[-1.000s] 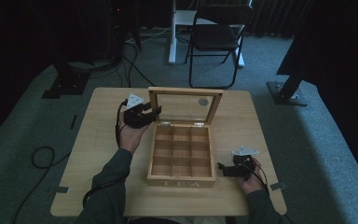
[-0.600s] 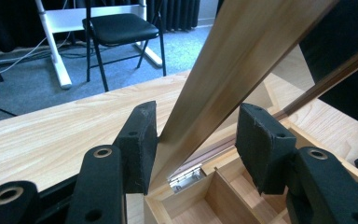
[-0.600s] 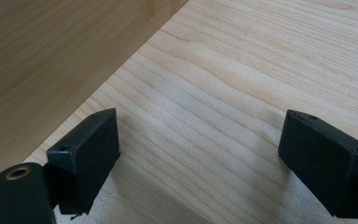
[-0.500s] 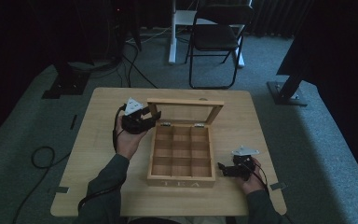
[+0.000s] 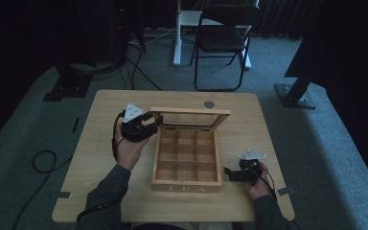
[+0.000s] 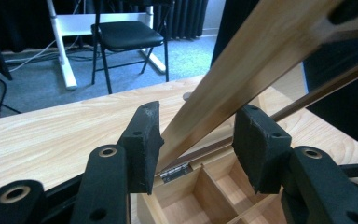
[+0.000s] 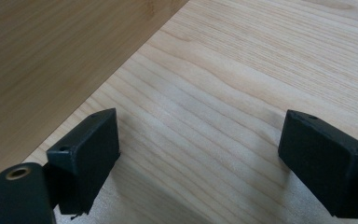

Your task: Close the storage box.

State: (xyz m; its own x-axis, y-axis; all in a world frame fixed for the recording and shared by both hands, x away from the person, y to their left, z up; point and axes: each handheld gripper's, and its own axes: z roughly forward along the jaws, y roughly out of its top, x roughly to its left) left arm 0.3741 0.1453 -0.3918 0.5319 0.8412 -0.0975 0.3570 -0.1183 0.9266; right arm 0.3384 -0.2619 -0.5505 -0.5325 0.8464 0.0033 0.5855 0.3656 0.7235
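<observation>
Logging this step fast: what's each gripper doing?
Left gripper: open around the box lid, one pad touching it.
Right gripper: open, empty, over the table.

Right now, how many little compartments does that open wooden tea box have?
9, in three rows of three inside the tea box: three along the back by the hinged lid, three across the middle, three at the front wall. None looks hidden.

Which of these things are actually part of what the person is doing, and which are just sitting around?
In use:
- wooden tea box
- its glass lid, between the left tongs
- right tongs, open beside the box

Lying about:
- folding chair
- small round disc on the table
- floor cables
</observation>
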